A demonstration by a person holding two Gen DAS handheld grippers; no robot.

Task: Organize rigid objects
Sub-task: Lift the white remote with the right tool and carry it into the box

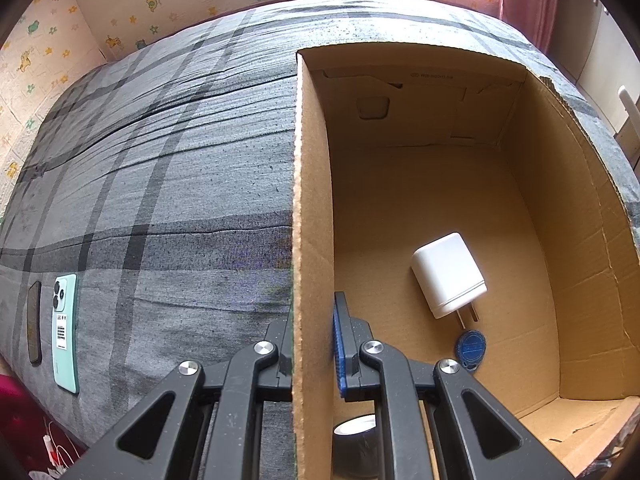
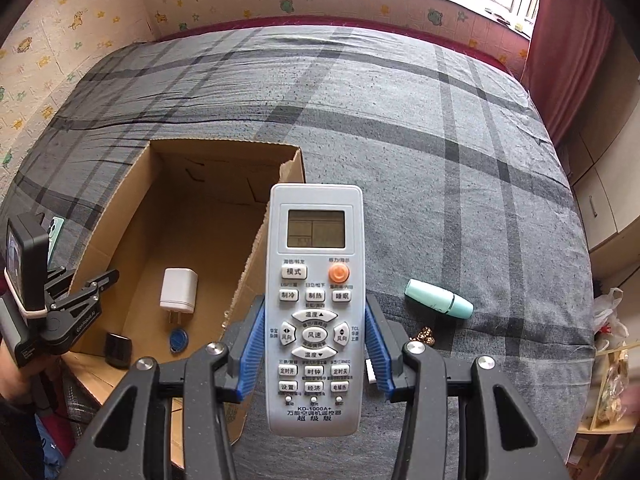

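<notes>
The left gripper (image 1: 314,344) points steeply downward with its jaws clamped on the left wall of the cardboard box (image 1: 314,200), one finger outside the wall and the blue-padded finger (image 1: 339,344) inside. The right gripper (image 2: 315,344) also points steeply downward, its two blue pads (image 2: 252,352) pressed against the long sides of an air-conditioner remote control (image 2: 315,308), which is held face up. At the lower left of the right wrist view, part of the person's hand (image 2: 10,376) is visible behind the left gripper's body.

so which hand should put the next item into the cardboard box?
Right. The right gripper already clamps the grey air-conditioner remote beside the brown cardboard box. The left gripper is shut on the box's wall, steadying it.
</notes>
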